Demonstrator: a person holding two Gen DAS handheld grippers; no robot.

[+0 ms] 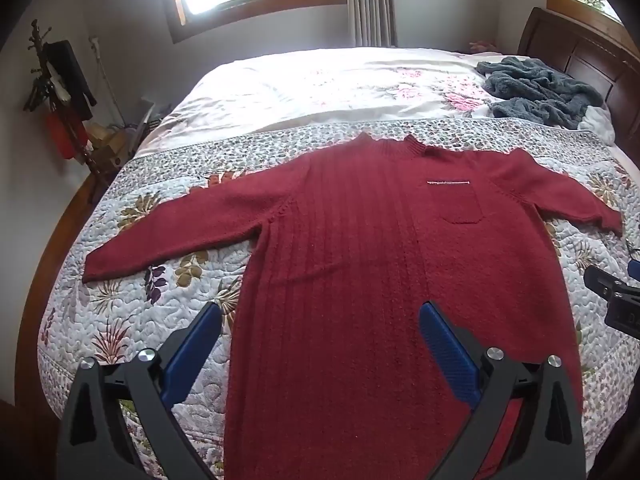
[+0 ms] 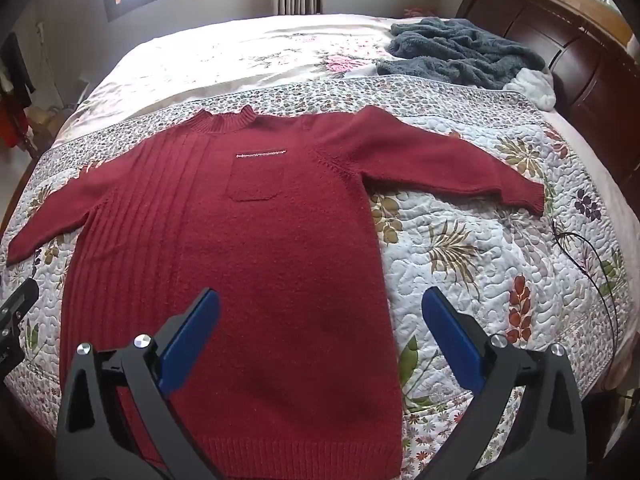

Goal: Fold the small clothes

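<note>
The red sweater [image 2: 240, 248] lies flat, sleeves spread, hem at the quilt's [image 2: 480, 264] near edge. My left gripper [image 1: 320, 344] and right gripper [image 2: 320, 332] hover spread wide, empty. Folding hasn't begun; next I'd pinch a sleeve cuff.

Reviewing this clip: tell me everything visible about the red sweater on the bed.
The red sweater is a dark red knit, fuzzy-looking, lying flat and face up on the floral quilt, both sleeves spread outward. It has a short ribbed collar, a ribbed hem, vertical ribs down one half, and a chest pocket with a pale trim line above it. It is unfolded. Both the left gripper and right gripper hover open above its lower part, holding nothing.
</note>
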